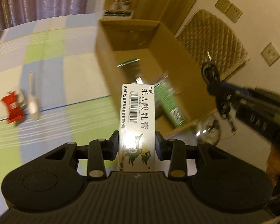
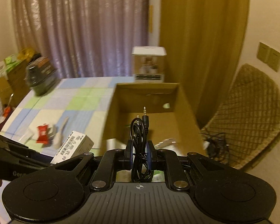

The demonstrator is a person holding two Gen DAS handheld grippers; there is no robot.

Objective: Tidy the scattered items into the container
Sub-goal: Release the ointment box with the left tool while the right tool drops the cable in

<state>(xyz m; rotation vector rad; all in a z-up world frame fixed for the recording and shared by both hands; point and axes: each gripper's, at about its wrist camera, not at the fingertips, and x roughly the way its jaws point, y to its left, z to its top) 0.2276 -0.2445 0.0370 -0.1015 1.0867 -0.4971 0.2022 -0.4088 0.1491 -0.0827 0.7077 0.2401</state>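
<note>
Left tool (image 1: 136, 145): clamped on white ointment carton (image 1: 138, 115). Right tool (image 2: 140, 154): closed on coiled black audio cable (image 2: 140, 138). Cardboard box (image 2: 145, 100): open, ahead of both.

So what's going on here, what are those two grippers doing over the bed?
A person is tidying loose items into an open cardboard box that sits on a checked bedspread. The left gripper has its jaws shut on a white medicine carton, and the right gripper is shut on a coiled black audio cable. Both are held near the box's open top, nothing released yet. A red packet and a white item beside it still lie on the bedspread.
</note>
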